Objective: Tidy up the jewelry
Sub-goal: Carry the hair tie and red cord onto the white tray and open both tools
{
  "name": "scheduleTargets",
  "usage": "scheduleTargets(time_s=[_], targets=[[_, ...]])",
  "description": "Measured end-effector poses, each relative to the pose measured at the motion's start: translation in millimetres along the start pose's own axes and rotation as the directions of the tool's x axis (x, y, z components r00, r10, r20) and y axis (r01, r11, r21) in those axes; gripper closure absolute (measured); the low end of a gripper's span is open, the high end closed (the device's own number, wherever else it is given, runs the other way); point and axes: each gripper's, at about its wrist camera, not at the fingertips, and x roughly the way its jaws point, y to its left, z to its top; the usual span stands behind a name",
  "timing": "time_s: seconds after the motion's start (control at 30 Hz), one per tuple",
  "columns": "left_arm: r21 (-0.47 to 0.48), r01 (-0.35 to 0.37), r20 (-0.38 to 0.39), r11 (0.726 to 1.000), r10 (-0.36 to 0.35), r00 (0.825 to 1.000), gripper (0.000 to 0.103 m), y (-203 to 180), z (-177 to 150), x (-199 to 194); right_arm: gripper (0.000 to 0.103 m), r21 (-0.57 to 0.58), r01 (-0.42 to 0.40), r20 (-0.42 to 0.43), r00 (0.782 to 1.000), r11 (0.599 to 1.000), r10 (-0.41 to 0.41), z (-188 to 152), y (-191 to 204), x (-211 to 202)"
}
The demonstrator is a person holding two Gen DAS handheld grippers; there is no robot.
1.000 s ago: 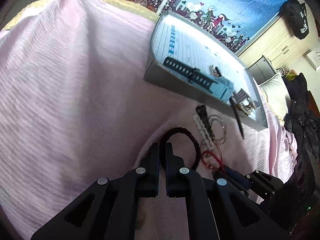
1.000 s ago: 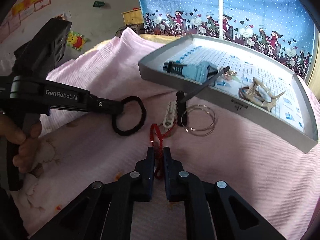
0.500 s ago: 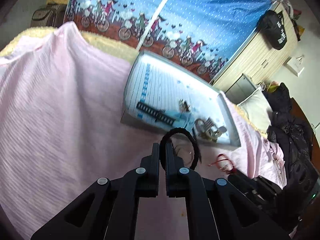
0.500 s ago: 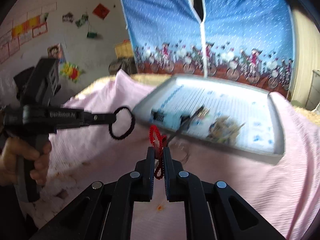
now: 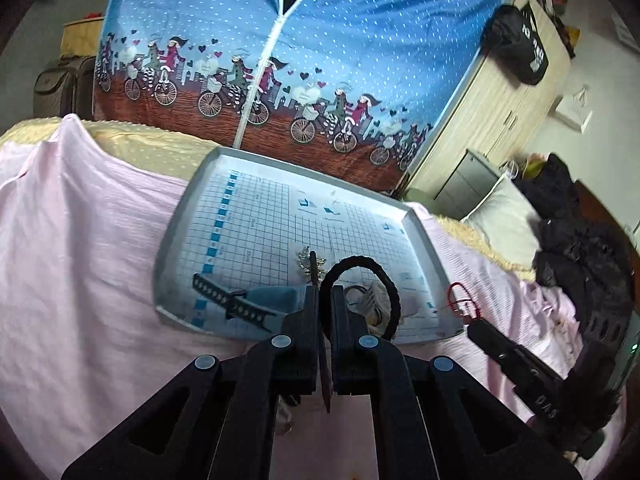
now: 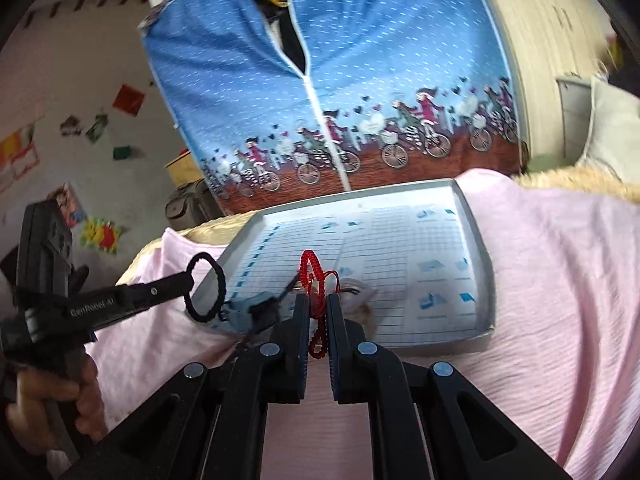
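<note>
Left gripper (image 5: 326, 300): jaws nearly closed, pinching black hair tie (image 5: 372, 280) held above near edge of grey tray (image 5: 180, 220). Right gripper (image 6: 318, 312): jaws clamped on red braided cord (image 6: 310, 276), also over tray on pink bed cover (image 6: 560, 280).

This is a bedroom in a home. A wrinkled pale pink bedsheet (image 5: 80, 248) covers a bed, with a cream fleecy blanket (image 5: 152, 140) showing along its far edge and a white pillow (image 5: 504, 216) at one end. Beyond the bed stands a blue zip-front fabric wardrobe printed with cyclists and hearts (image 5: 280, 60), next to a light wooden cupboard (image 5: 500, 108) with a black bag (image 5: 520, 52) hanging on it. Dark clothes (image 5: 580, 248) lie heaped by the pillow. Colourful paper pictures (image 6: 100, 236) are stuck on the plain white wall (image 6: 80, 80).
</note>
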Motion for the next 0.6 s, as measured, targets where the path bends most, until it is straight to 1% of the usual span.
scheduleTargets(time_s=[0.1, 0.17, 0.23, 0.3, 0.33, 0.4, 0.5, 0.6], targets=[[-0.033, -0.003, -0.043, 0.999, 0.002, 0.999, 0.1, -2, 3, 34, 0.095, 0.045, 0.025, -0.006, 1.0, 0.999, -0.025, 1, -21, 8], [-0.03, -0.017, -0.055, 0.999, 0.015, 0.998, 0.1, -5, 6, 50, 0.095, 0.069, 0.042, -0.025, 0.999, 0.997, -0.04, 0, -34, 14], [0.009, -0.039, -0.069, 0.999, 0.04, 0.997, 0.1, -13, 8, 64, 0.095, 0.119, 0.053, -0.072, 0.996, 0.992, -0.044, -2, -45, 22], [0.073, -0.067, -0.084, 0.995, 0.073, 0.994, 0.1, -25, 7, 77, 0.095, 0.156, 0.055, -0.096, 0.995, 0.986, -0.041, -6, -53, 25], [0.1, -0.08, -0.093, 0.992, 0.089, 0.992, 0.1, -29, 4, 83, 0.095, 0.161, 0.058, -0.102, 0.994, 0.985, -0.042, -7, -54, 25], [0.122, -0.094, -0.111, 0.988, 0.108, 0.988, 0.1, -32, 0, 93, 0.095, 0.162, 0.065, -0.114, 0.992, 0.985, -0.047, -9, -56, 28], [0.112, -0.108, -0.131, 0.988, 0.123, 0.984, 0.1, -30, -7, 102, 0.095, 0.16, 0.071, -0.115, 0.992, 0.984, -0.053, -11, -57, 29], [0.074, -0.108, -0.169, 0.991, 0.119, 0.978, 0.1, -25, -9, 107, 0.092, 0.181, 0.064, -0.119, 0.992, 0.981, -0.043, -11, -60, 28]])
